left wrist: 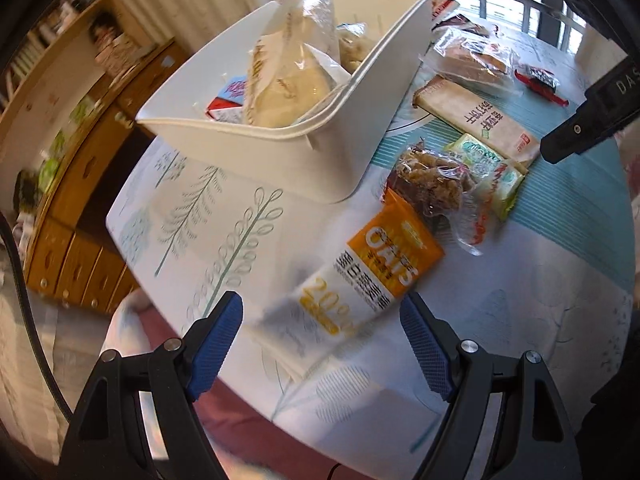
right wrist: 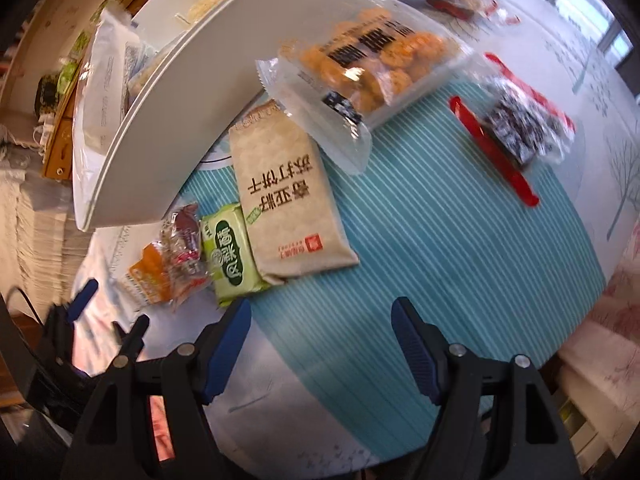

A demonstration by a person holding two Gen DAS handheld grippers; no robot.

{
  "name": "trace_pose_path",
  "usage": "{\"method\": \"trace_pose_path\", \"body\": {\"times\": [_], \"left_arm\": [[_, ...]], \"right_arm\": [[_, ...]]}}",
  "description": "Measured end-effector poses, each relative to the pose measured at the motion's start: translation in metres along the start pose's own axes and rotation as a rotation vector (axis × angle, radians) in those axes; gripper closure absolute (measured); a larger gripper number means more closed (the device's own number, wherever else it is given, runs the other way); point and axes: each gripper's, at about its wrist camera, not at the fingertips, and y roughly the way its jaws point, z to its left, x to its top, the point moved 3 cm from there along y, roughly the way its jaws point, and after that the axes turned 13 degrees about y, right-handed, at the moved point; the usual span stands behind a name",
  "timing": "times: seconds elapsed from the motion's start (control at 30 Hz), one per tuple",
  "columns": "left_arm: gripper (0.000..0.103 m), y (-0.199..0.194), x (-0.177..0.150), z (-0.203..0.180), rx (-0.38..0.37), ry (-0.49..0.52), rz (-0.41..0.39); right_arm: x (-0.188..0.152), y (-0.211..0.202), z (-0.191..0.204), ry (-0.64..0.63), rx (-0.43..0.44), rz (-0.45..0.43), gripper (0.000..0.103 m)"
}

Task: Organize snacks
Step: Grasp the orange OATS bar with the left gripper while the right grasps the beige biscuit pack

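The left gripper [left wrist: 322,322] is spread wide, empty, its blue pads flanking (not touching) the orange-and-white oats packet [left wrist: 362,280], whose long axis runs from lower centre toward upper right on the counter [left wrist: 520,300]. The right gripper [right wrist: 321,330] gapes equally wide over teal stripes, holding nothing.

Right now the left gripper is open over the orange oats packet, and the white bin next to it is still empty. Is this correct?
Not quite. The left gripper is open over the orange oats packet, but the white bin is not empty: the left wrist view shows several snack bags already inside it.
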Motion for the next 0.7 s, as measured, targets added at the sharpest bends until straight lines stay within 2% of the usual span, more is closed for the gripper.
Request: {"method": "trace_pose_path", "body": {"times": [0.13, 0.3, 0.57, 0.63, 0.7], "left_arm": [[0.023, 0.012, 0.005, -0.001, -0.039, 0.069, -0.017], [0.023, 0.028, 0.011, -0.009, -0.083, 0.147, -0.007], [0.024, 0.038, 0.016, 0.001, -0.184, 0.096, -0.002], [0.028, 0.04, 0.015, 0.005, -0.219, 0.074, 0.004], [0.037, 0.043, 0.013, 0.008, -0.265, 0.043, 0.012]], "right_arm": [[0.0, 0.005, 0.012, -0.076, -0.043, -0.094, 0.03], [0.001, 0.016, 0.027, -0.133, -0.09, -0.146, 0.03], [0.001, 0.035, 0.049, -0.191, -0.125, -0.172, 0.03], [0.001, 0.04, 0.059, -0.213, -0.136, -0.176, 0.03], [0.001, 0.049, 0.072, -0.224, -0.157, -0.178, 0.029]]}}
